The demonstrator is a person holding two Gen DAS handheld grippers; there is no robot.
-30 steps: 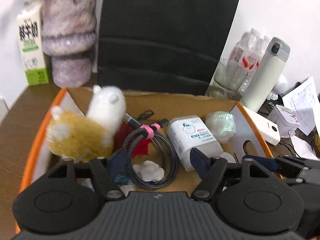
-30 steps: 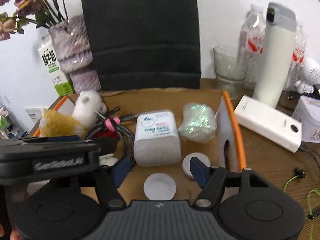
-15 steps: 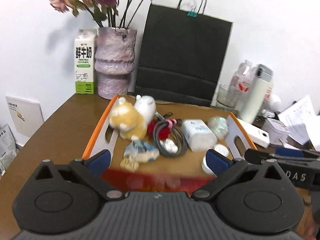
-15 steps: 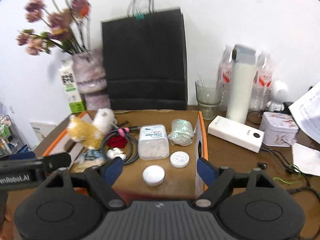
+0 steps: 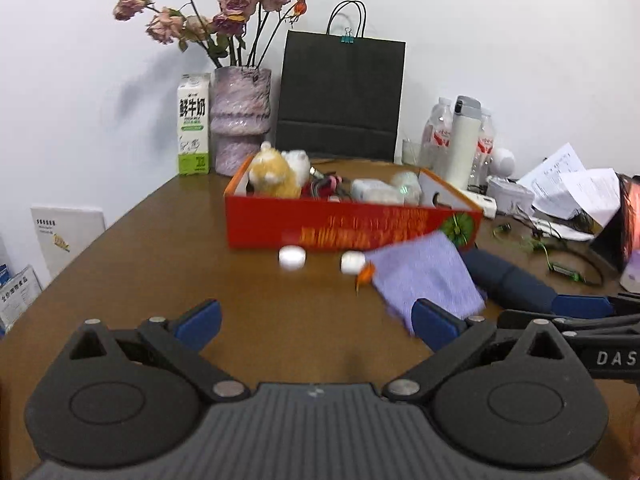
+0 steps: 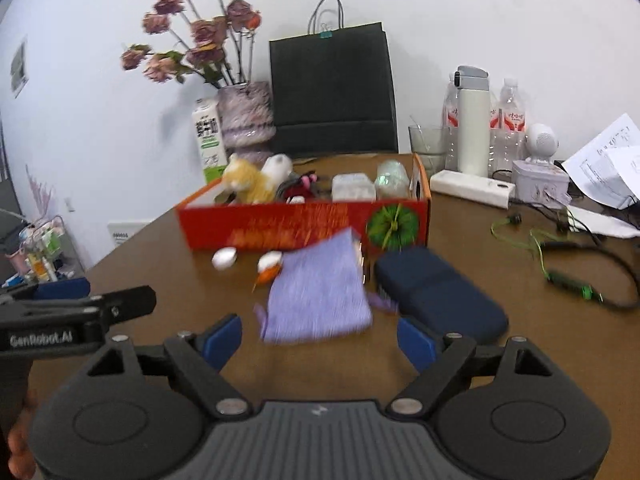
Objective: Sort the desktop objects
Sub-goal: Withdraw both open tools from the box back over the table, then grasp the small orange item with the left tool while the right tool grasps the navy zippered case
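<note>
Brown desk [image 5: 168, 248]: your left gripper [image 5: 316, 320] and right gripper [image 6: 320, 340], jaws spread empty, face the red box [image 6: 304, 224] and purple cloth [image 6: 316, 292].

White wall [image 5: 500, 32] behind brown wooden table [image 5: 168, 248]; soft, possibly overhead light.

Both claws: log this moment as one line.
left claw open, empty | right claw open, empty | purple cloth, navy case, two white caps outside red box

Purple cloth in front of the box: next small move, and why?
Probably ease the right gripper forward and down onto the purple cloth: jaws are open and empty, and the cloth lies just ahead of them on the table, outside the red box.
</note>
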